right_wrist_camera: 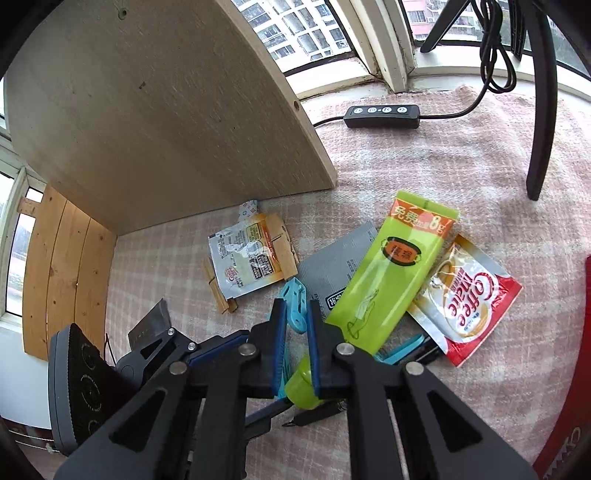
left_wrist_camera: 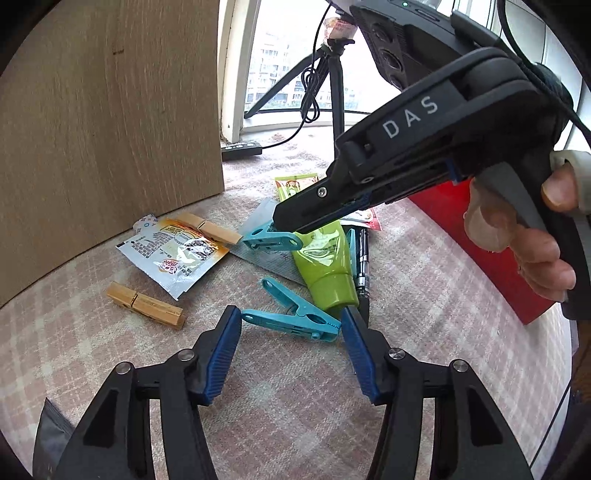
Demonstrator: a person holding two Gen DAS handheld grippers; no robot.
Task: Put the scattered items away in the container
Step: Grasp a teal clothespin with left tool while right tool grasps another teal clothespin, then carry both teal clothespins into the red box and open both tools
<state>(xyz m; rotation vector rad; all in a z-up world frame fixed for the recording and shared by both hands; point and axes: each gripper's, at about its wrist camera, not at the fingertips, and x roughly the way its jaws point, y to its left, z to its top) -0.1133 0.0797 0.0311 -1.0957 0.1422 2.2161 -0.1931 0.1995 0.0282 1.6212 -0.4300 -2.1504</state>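
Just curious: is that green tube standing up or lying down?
Lying down. The green tube rests flat on the checked cloth, cap toward the camera.

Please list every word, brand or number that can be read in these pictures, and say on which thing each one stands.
"DAS": on the body of the right gripper.
"Coffee mate": on the red and white sachet.
"8g", after Chinese characters: on the orange band of the green tube.
Small print on the torn sachet and the grey packet: too small to read.

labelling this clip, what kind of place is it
Probably a flat's bay-window ledge: a pink checked cloth beside the window, apartment blocks outside, household clutter like clothes pegs and a Coffee-mate sachet.
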